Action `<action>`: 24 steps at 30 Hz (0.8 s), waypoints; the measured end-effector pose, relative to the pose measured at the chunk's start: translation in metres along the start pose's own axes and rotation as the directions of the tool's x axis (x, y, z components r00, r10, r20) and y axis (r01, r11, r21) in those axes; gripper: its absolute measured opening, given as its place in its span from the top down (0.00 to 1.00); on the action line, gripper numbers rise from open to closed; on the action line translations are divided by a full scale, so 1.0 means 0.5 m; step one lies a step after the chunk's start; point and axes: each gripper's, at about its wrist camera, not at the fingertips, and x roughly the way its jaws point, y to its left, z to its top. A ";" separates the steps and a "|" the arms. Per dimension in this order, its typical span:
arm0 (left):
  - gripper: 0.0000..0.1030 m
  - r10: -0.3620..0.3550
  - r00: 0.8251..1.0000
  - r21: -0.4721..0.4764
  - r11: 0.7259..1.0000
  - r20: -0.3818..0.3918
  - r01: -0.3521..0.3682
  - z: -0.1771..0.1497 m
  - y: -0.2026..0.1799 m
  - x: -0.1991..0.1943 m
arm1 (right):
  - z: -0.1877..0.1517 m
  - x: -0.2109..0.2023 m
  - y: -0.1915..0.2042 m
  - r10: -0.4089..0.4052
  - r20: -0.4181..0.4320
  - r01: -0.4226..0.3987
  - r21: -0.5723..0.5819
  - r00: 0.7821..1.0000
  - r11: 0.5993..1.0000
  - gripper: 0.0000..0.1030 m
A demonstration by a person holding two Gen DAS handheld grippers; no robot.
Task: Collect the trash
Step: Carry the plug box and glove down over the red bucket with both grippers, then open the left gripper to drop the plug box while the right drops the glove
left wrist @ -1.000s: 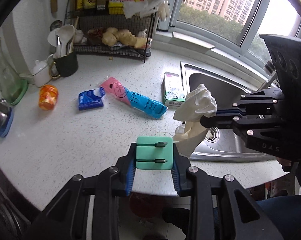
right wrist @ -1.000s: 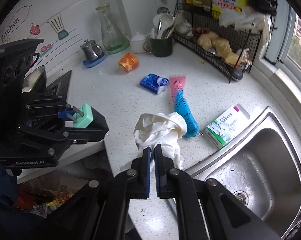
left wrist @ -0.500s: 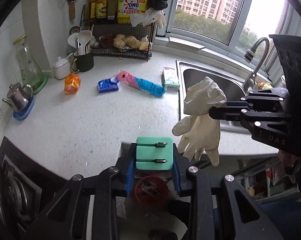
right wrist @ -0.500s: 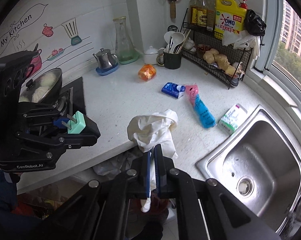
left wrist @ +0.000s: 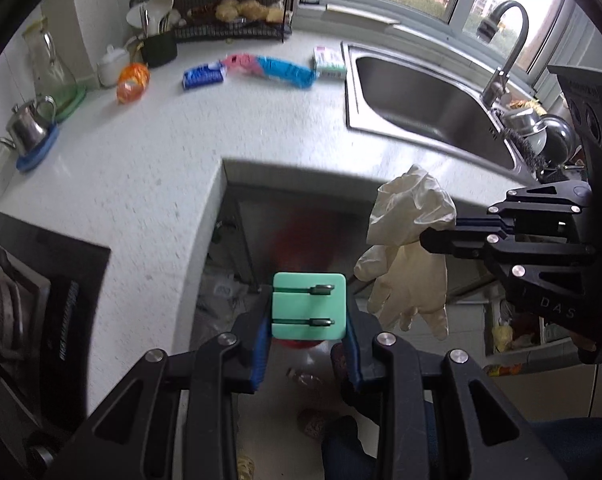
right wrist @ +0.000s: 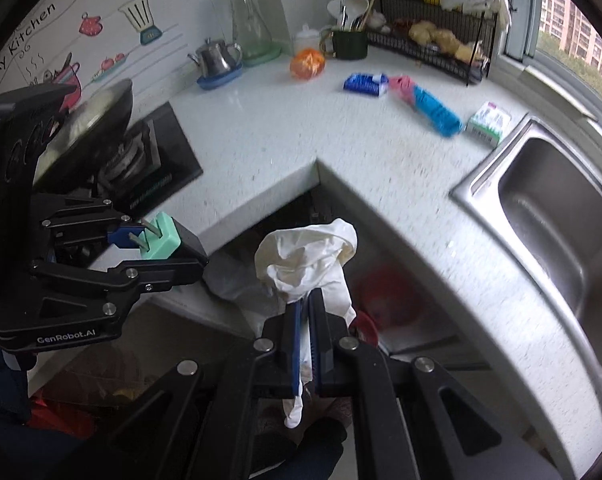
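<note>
Glove (right wrist: pixel 309 260): pinched between closed right gripper (right wrist: pixel 305 312) fingers. Plug (left wrist: pixel 309 306): clamped by left gripper (left wrist: pixel 307 320). Both are held off the bench (left wrist: pixel 141 168), presumably for dropping into the red bin (right wrist: pixel 385 292) below.

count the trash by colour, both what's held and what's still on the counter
white: 2, the glove in the right claw and the box by the sink
green: 1, the plug in the left claw
orange: 1, wrapper
blue: 1, packet
pink and blue: 1, long bag
total: 6
</note>
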 end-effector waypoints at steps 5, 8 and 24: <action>0.72 0.007 0.998 -0.043 0.999 -0.058 -0.009 -0.037 0.003 0.083 | -0.037 0.072 -0.012 0.023 -0.057 -0.024 -0.017 0.998 1.000 0.96; 0.72 0.029 0.997 -0.069 0.997 -0.077 -0.034 -0.060 0.008 0.144 | -0.053 0.135 -0.041 0.060 -0.079 -0.063 -0.029 0.995 0.998 0.96; 0.72 0.027 0.980 -0.153 0.987 -0.198 -0.058 -0.207 0.052 0.545 | -0.194 0.520 -0.172 0.157 -0.152 -0.181 -0.156 0.976 0.971 0.96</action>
